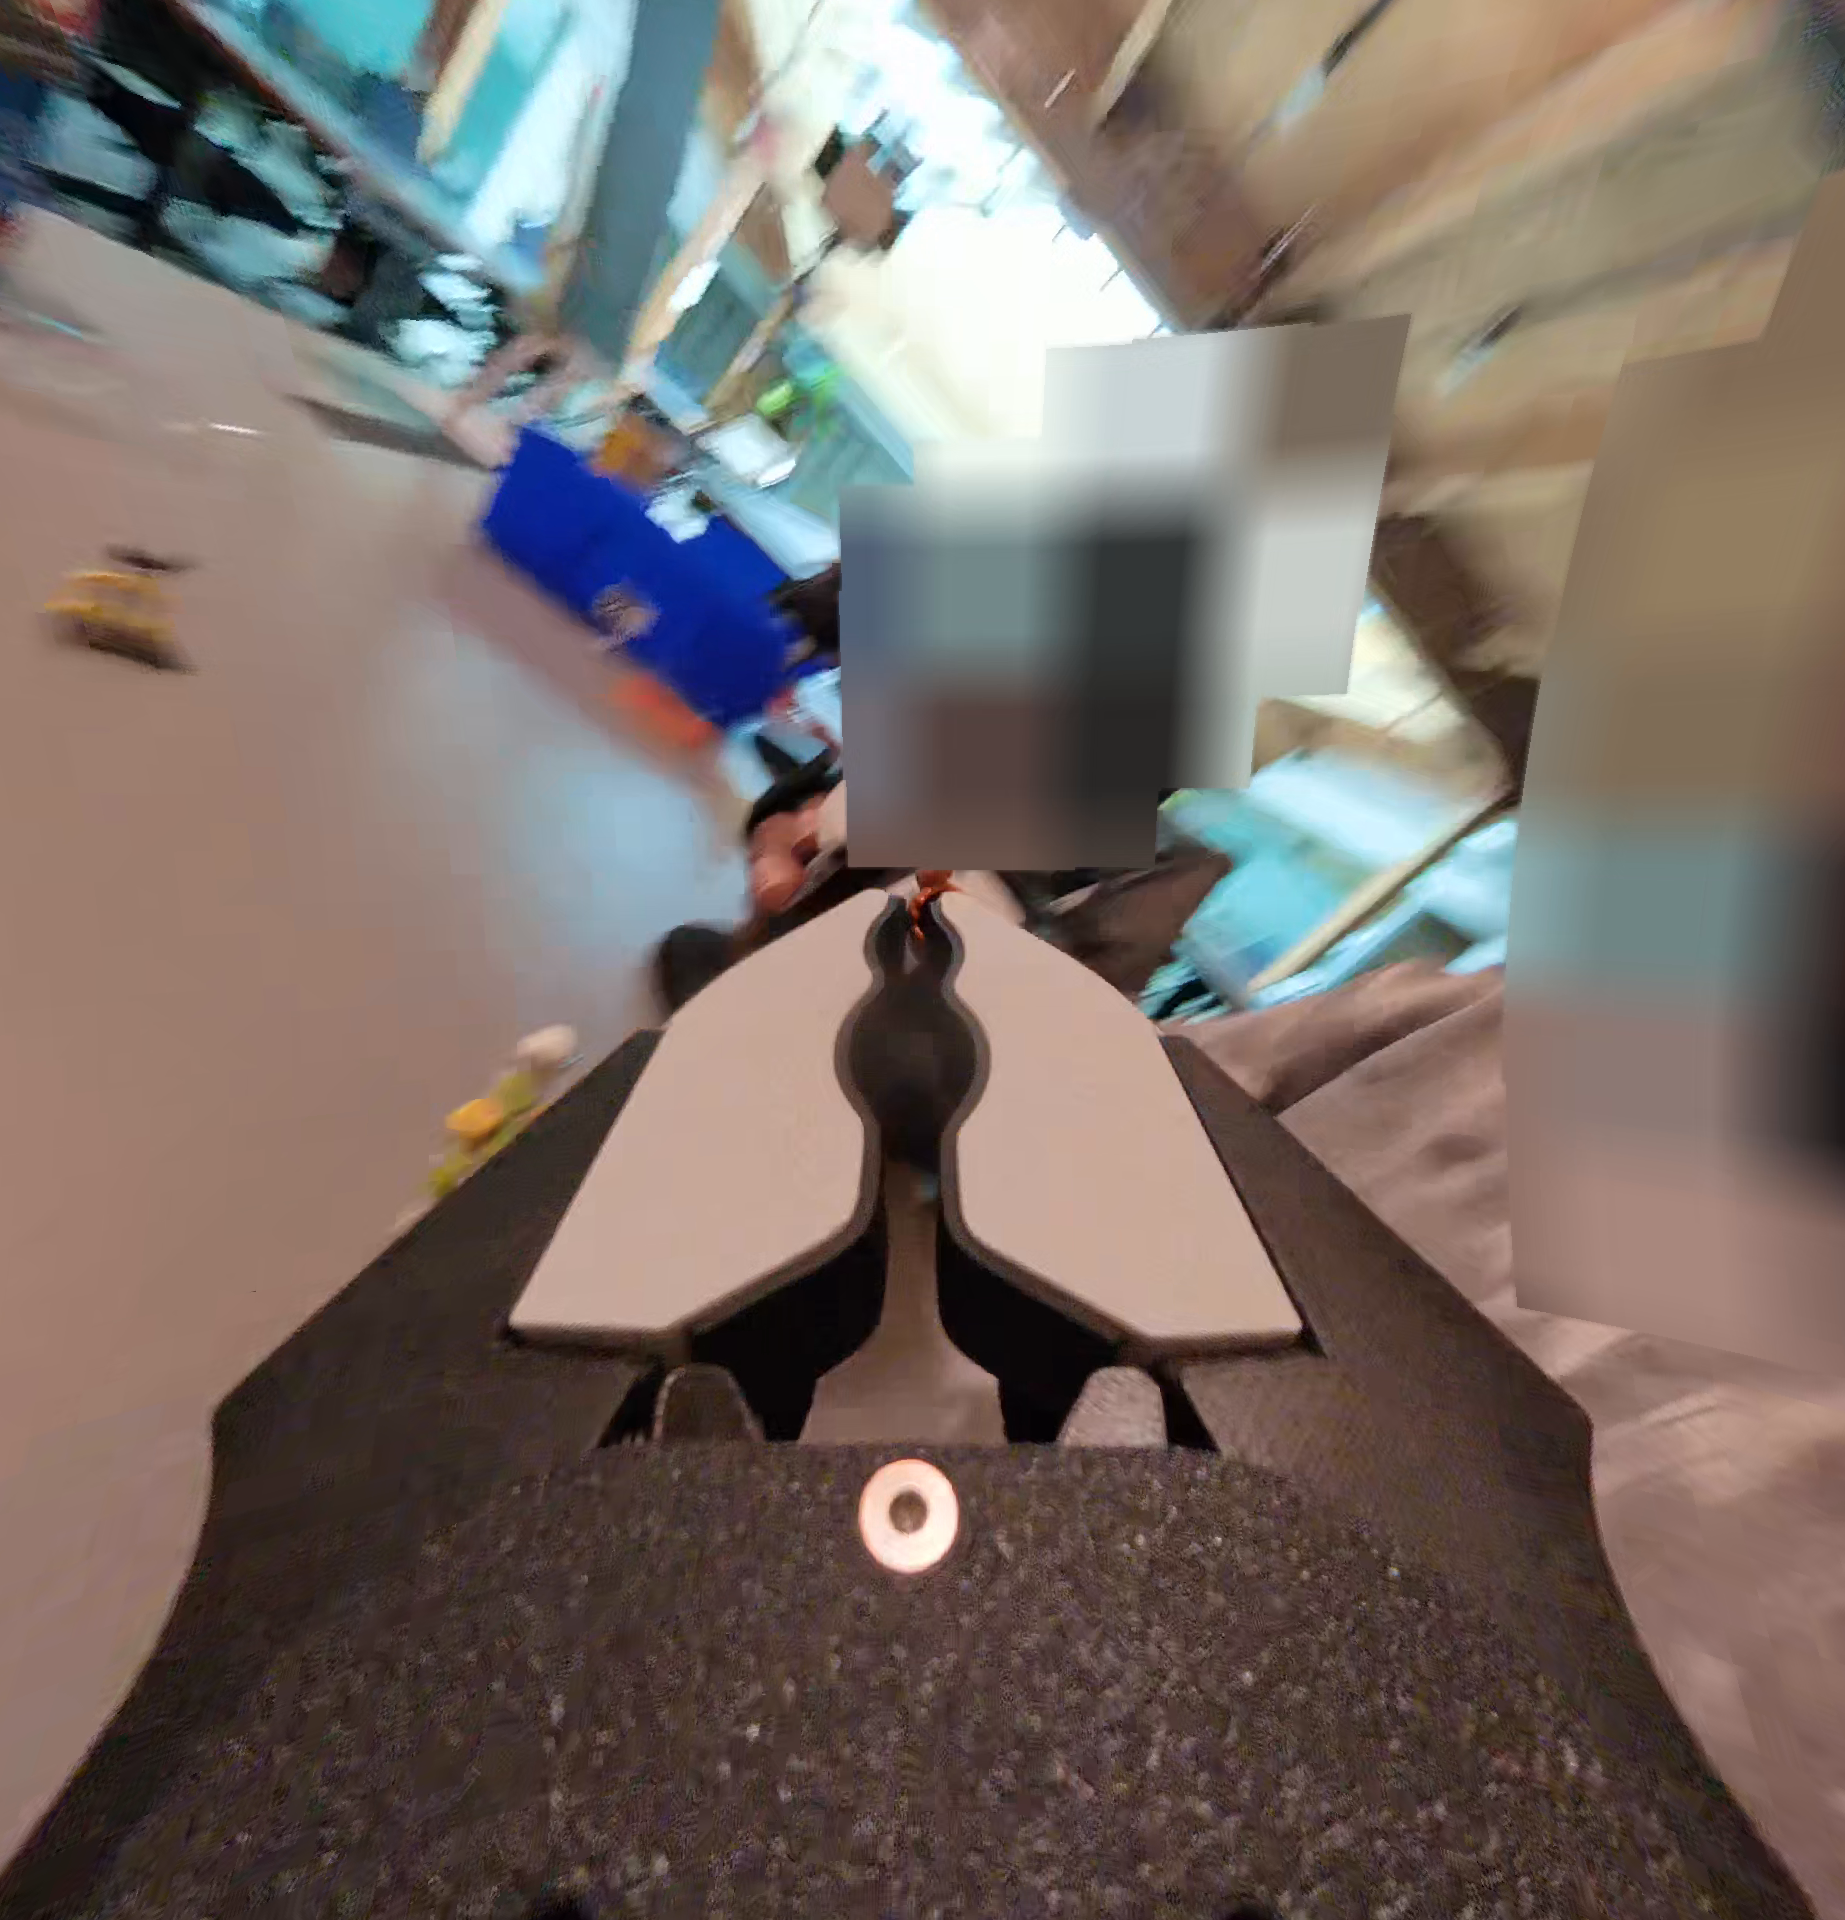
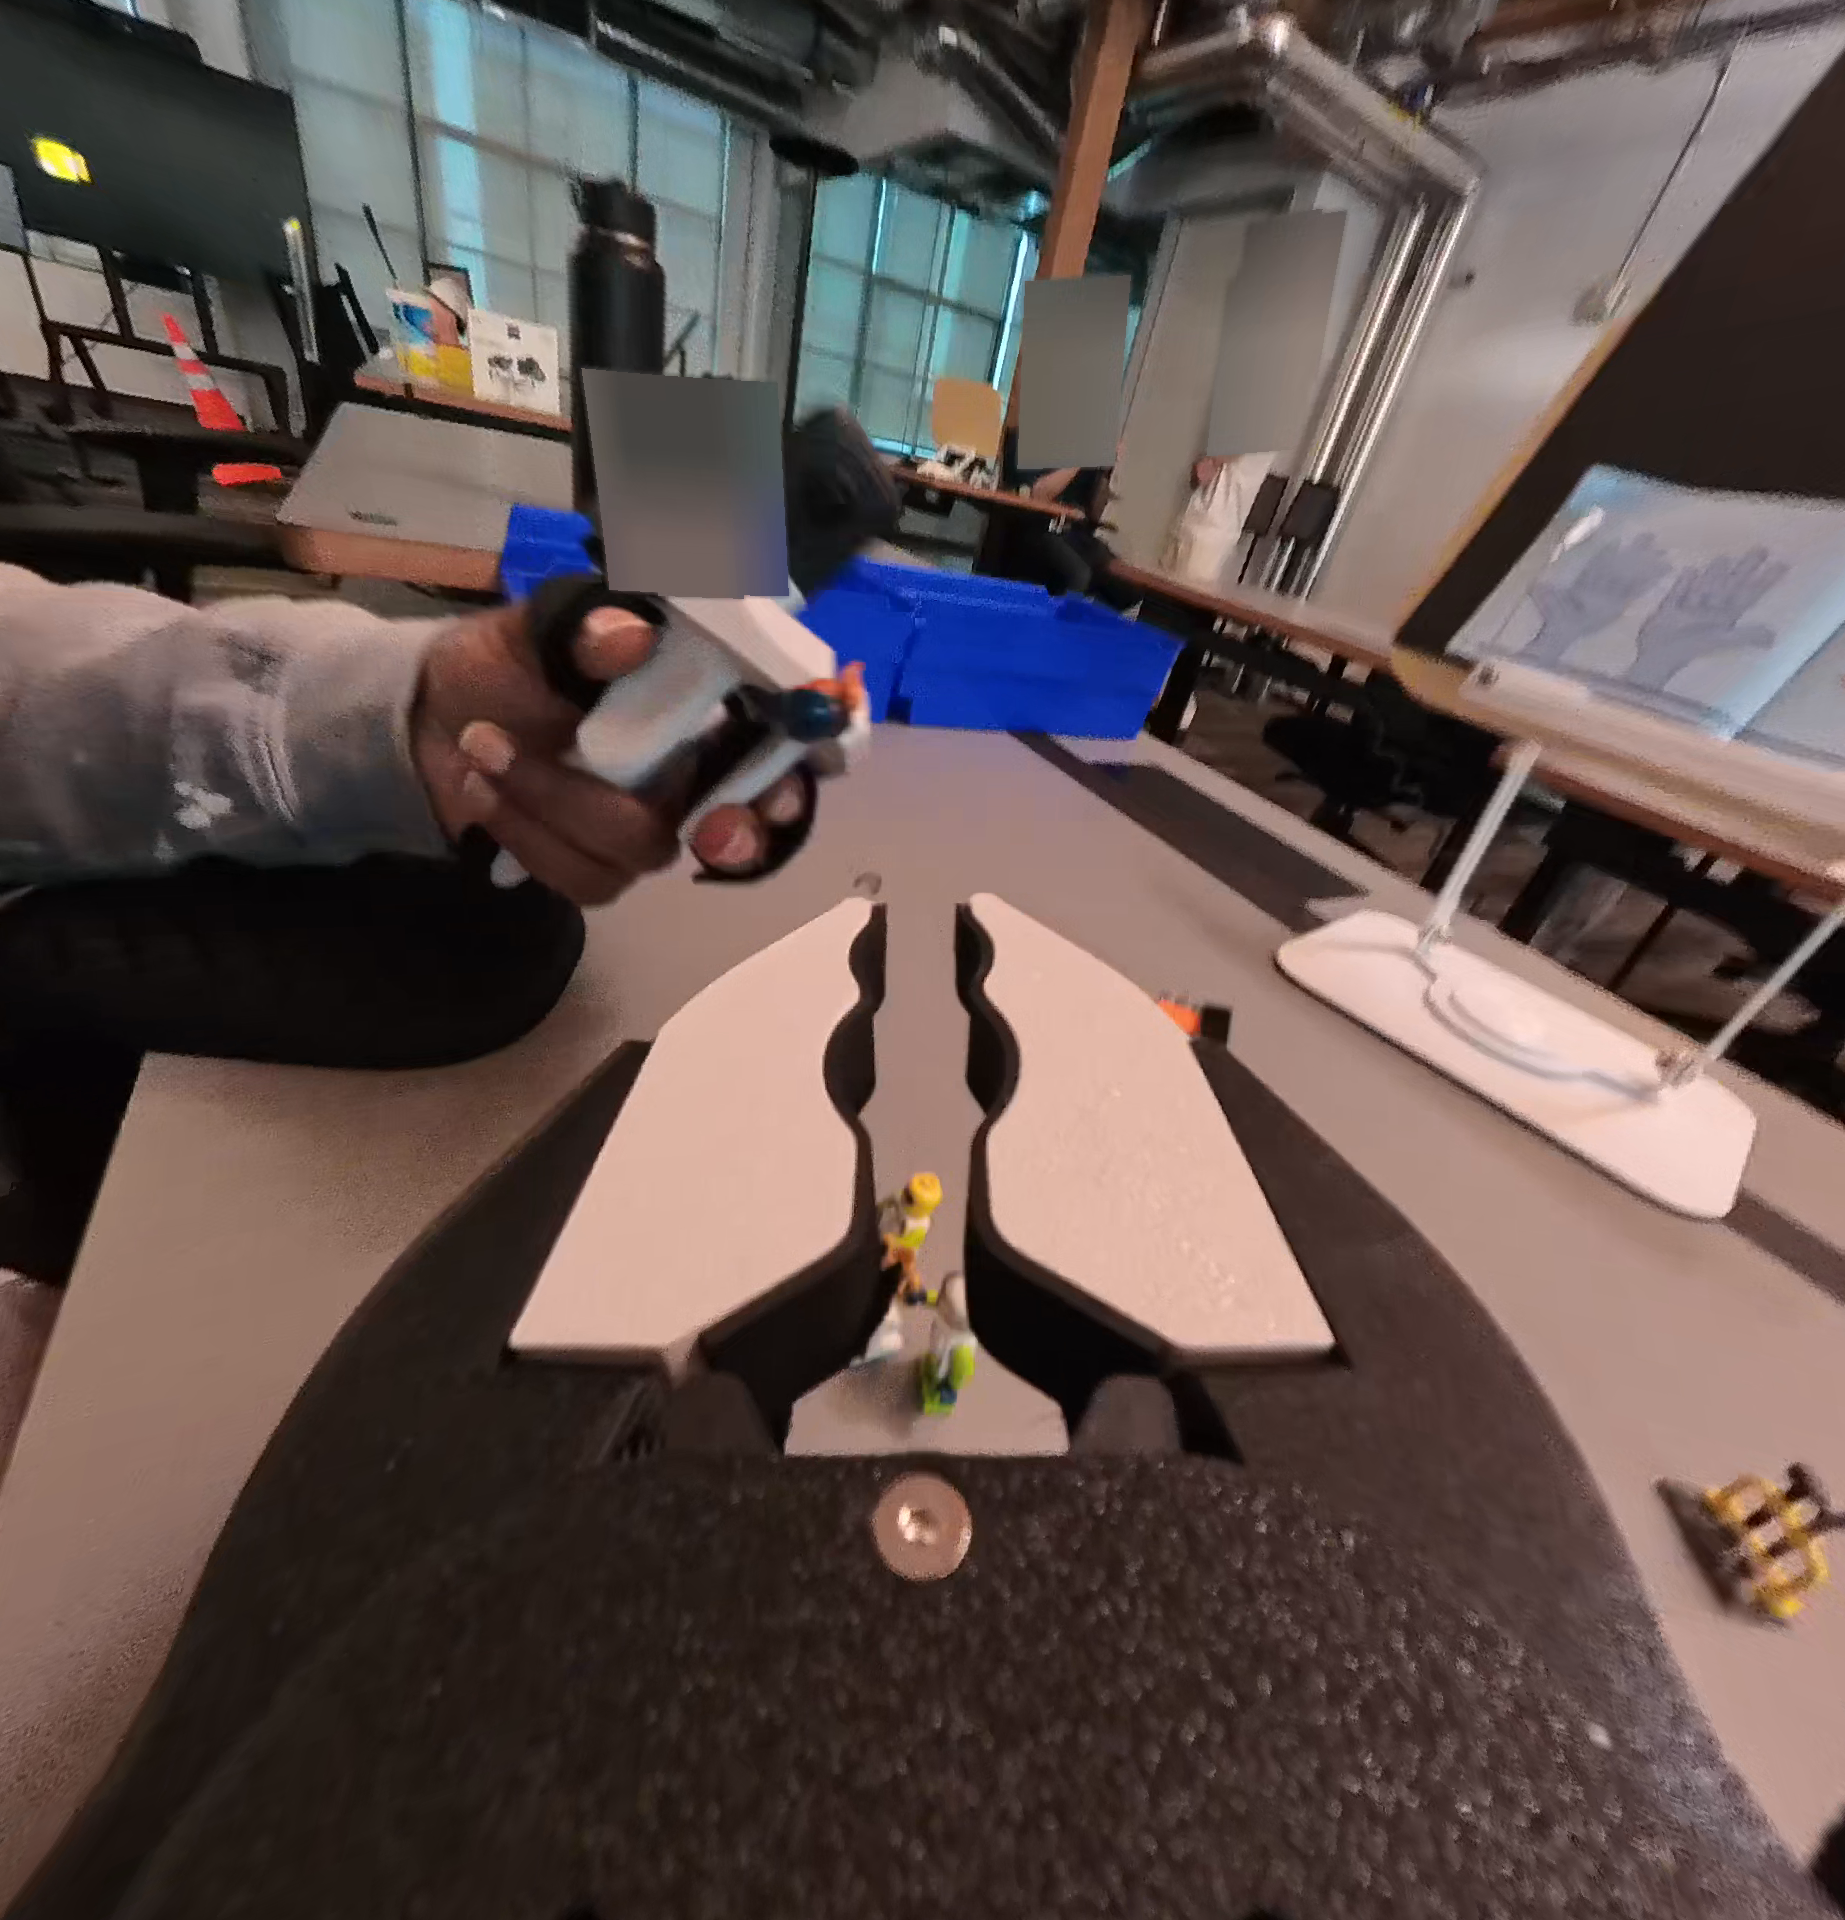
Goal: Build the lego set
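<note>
Minifigures (image 2: 923,1294), two small ones in lime, yellow and white, sit on the grey table (image 2: 1105,810) nearest of all, seen through the gap at the base of the right gripper (image 2: 920,914), whose white fingers (image 2: 731,1132) are parted by a narrow slot and grip nothing. Right of the minifigures and about as near lies a yellow and black lego assembly (image 2: 1765,1548). Beyond the minifigures, just off the right finger's edge, is a small orange and black piece (image 2: 1188,1013). Farther to the right stands a white stand (image 2: 1520,1049) carrying an open instruction booklet (image 2: 1666,613). Beyond and left of the minifigures, a hand (image 2: 544,758) holds the left gripper (image 1: 923,920) above the table; its fingers are pressed nearly together, pinching a tiny orange-brown piece (image 1: 928,902) at the tips. Farthest back, past the table's end, are blue bins (image 2: 991,655).
</note>
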`<state>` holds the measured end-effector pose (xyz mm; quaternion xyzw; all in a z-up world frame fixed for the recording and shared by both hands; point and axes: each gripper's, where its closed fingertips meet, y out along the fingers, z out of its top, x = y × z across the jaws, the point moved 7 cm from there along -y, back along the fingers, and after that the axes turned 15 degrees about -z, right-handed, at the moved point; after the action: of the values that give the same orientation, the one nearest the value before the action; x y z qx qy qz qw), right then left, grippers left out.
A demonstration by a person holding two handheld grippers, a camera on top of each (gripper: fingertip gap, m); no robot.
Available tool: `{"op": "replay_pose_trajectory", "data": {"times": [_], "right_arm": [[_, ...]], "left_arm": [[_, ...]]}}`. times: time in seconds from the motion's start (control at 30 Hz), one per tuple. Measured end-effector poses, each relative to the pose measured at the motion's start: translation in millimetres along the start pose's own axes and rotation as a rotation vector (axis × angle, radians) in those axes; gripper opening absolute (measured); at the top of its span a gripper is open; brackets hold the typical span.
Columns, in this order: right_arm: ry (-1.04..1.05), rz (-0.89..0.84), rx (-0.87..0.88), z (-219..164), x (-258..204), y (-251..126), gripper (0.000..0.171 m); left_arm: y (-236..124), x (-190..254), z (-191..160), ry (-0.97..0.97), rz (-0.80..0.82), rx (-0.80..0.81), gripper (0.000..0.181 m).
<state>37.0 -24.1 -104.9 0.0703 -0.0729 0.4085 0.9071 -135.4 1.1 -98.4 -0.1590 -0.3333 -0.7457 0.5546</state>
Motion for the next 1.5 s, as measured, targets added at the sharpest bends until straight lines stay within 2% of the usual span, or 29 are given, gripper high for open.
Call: {"op": "replay_pose_trajectory", "data": {"times": [0.1,0.2,0.33,0.7,1.1,1.3,1.4,1.5], "right_arm": [[-0.085,-0.022,0.061,18,-4,-2,0.015],[-0.118,-0.02,0.073,27,-3,-1,0.022],[-0.174,-0.015,0.089,30,2,-3,0.024],[-0.321,0.014,0.066,37,-8,6,0.018],[-0.34,0.075,-0.086,37,-1,25,0.018],[-0.421,0.101,-0.213,23,-1,33,0.018],[-0.446,0.113,-0.233,22,-3,35,0.018],[-0.45,0.111,-0.229,25,-4,36,0.018]], "left_arm": [[21,-12,5,-0.199,-0.237,0.141,0.003],[43,-23,-2,-0.254,-0.336,0.133,0.003],[54,-28,-8,-0.303,-0.39,0.139,0.004],[46,-26,-11,-0.357,-0.443,0.209,0.003],[17,-31,3,-0.274,-0.305,0.229,0.012],[24,-32,-3,-0.219,-0.169,0.09,0.029],[24,-36,-7,-0.209,-0.103,0.056,0.014],[24,-35,-6,-0.228,-0.127,0.073,0.013]]}}
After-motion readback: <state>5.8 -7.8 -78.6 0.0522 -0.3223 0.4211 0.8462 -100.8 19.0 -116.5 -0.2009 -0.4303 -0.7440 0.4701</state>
